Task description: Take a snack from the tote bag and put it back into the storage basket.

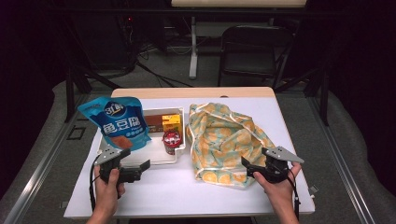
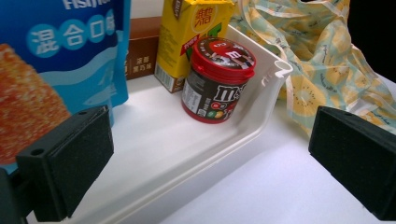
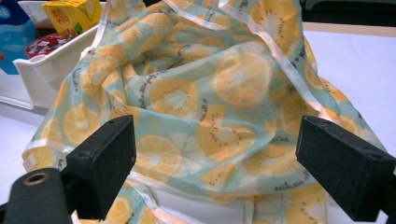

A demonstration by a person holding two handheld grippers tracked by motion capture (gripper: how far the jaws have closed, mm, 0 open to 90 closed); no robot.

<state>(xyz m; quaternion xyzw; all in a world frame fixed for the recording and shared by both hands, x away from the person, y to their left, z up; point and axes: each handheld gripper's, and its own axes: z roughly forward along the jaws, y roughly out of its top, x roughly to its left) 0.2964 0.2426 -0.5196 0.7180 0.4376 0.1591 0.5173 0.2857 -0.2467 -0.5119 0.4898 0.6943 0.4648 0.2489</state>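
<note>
While both of my grippers hang just above the white table (image 1: 177, 196) with nothing in them, the work looks to me barely begun; my left gripper (image 1: 140, 169) sits at the near edge of the white tray (image 1: 159, 158), its jaws spread wide and gripping nothing, and my right gripper (image 1: 250, 167) faces the near right part of the fruit-print bag (image 1: 224, 140), jaws likewise wide apart and empty.

Every item sits in the tray: the blue snack pouch (image 1: 119, 122) stands upright at its left, the brown box (image 1: 153, 122) lies toward the back, the yellow drink carton (image 1: 171, 122) stands beside it, and the red-lidded candy jar (image 1: 171, 141) stands in the near right corner; in the left gripper view that jar (image 2: 217, 79) is straight ahead between my jaws, close against the tray wall (image 2: 261, 100).

From the right gripper view the bag (image 3: 196, 107) lies crumpled and slack just beside the tray, its pale trim running over the folds; I cannot tell where its mouth is.

My judgement: nothing is packed; the bag wants opening and holding, and then all four items remain to be lifted across, the jar likely first.
</note>
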